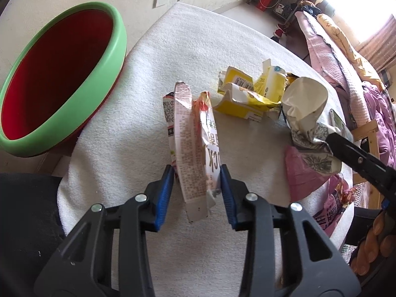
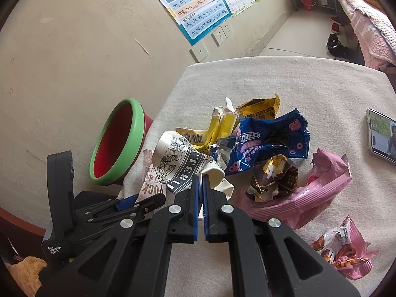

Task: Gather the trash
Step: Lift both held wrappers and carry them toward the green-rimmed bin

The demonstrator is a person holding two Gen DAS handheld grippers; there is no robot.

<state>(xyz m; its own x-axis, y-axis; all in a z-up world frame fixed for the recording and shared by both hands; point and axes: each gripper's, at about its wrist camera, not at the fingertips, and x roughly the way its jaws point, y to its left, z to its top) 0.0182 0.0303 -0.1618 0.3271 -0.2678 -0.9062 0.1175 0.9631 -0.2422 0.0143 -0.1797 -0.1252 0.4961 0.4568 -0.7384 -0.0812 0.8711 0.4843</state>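
Holding crushed paper cup (image 2: pixel 183 165) in right gripper (image 2: pixel 200 185), jaws clamped on rim. Left gripper (image 1: pixel 196 175) pads touching flattened Pocky box (image 1: pixel 190 143) on white table (image 1: pixel 138 104). Both light, flimsy; pinch folded edges. Bin (image 1: pixel 61 79) left of table.

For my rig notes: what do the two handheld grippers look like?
Both are black plastic clamps with triangular cut-outs, silver pivot rivets and ribbed blue finger pads. The left gripper has a black body printed "Data Acquisition System", seen from the right wrist. The right gripper looks identical.
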